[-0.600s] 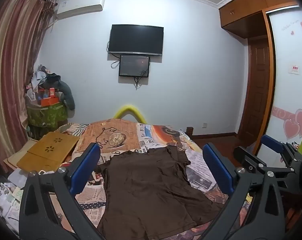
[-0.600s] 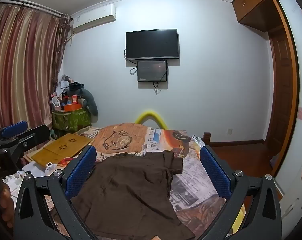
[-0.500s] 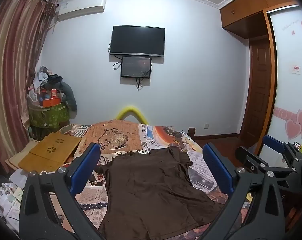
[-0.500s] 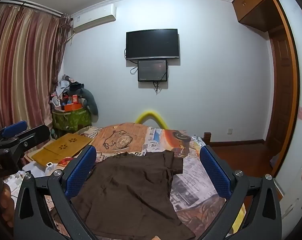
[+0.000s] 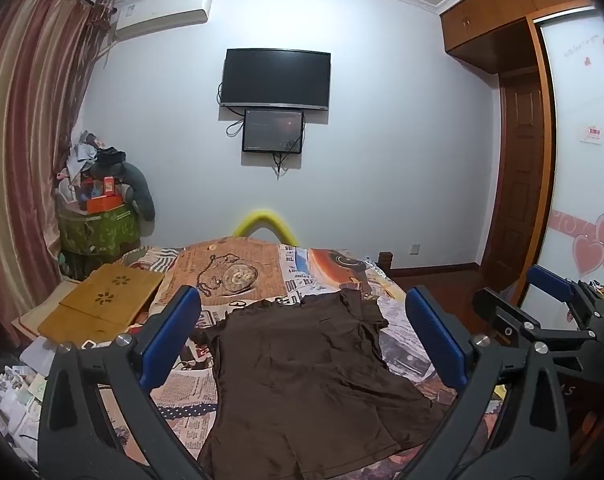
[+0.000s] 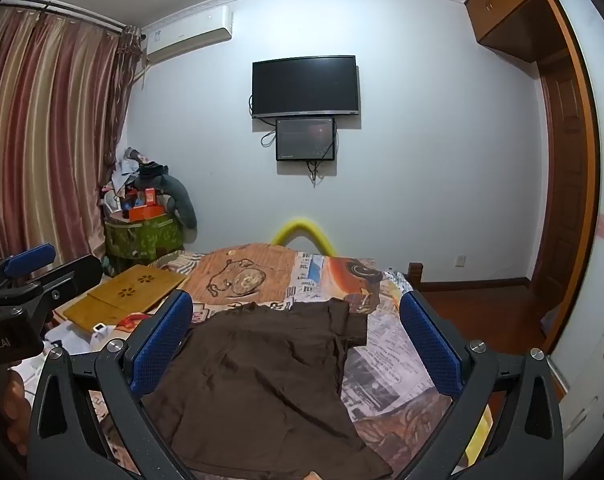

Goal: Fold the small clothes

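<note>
- Brown shirt (image 5: 302, 376) spread flat on bed (image 5: 406, 356), frame centre
- Left gripper (image 5: 302, 344) spread wide, empty
- Right gripper (image 6: 298, 344) spread wide, empty
- Green bin (image 5: 98, 228), frame left, heaped with boxes and clothes

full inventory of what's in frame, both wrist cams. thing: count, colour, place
shirt: 1, dark brown, spread flat on the bed
bed cover: 1, newspaper and pocket-watch print, under the shirt
wooden lap tray: 1, tan, bed's left edge
yellow foam arch: 1, behind the bed
TV: 1, black, wall
small screen: 1, black, below the TV
air conditioner: 1, white, upper left wall
curtains: striped red-tan, left
cluttered green-covered stand: 1, left corner
wooden door: 1, brown, right
left gripper: blue pads, open, above the shirt
right gripper: blue pads, open, above the shirt
</note>
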`<state>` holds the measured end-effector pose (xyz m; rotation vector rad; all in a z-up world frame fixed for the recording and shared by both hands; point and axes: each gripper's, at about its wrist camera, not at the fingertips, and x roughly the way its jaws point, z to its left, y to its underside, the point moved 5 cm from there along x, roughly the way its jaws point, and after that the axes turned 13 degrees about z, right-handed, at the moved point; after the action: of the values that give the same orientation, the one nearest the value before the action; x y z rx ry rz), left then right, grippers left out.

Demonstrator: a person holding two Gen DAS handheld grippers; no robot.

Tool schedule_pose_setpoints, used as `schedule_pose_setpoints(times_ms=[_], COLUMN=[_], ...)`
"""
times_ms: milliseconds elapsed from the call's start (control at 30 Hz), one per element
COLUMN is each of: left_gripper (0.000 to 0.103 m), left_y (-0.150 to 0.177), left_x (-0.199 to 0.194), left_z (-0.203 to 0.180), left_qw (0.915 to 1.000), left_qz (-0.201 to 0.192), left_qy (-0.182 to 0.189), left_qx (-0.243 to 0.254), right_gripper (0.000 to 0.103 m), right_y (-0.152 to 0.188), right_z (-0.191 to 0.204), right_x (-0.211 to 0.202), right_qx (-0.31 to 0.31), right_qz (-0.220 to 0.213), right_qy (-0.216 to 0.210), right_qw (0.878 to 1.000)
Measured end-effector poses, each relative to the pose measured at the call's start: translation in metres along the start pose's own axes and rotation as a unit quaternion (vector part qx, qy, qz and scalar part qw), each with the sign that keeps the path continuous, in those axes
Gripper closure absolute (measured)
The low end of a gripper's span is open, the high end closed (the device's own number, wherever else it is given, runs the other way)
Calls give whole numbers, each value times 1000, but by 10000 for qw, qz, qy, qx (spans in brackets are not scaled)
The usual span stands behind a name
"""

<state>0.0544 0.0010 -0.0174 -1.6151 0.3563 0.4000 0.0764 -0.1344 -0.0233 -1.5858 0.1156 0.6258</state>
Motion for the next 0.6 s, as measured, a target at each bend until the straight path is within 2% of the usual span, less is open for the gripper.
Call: schedule_pose_setpoints(times_ms=[600], left_gripper=[0], left_y=[0], left_x=[-2], left_z=[3], left_qw=[10000], left_qz=[-26], left_qy=[-26], left_qx=[21], right_gripper=[0], right_y=[1], right_z=[5], right_x=[7], right_qx=[53], right_qz=[103], right_qy=[-125], right_qw=[9999])
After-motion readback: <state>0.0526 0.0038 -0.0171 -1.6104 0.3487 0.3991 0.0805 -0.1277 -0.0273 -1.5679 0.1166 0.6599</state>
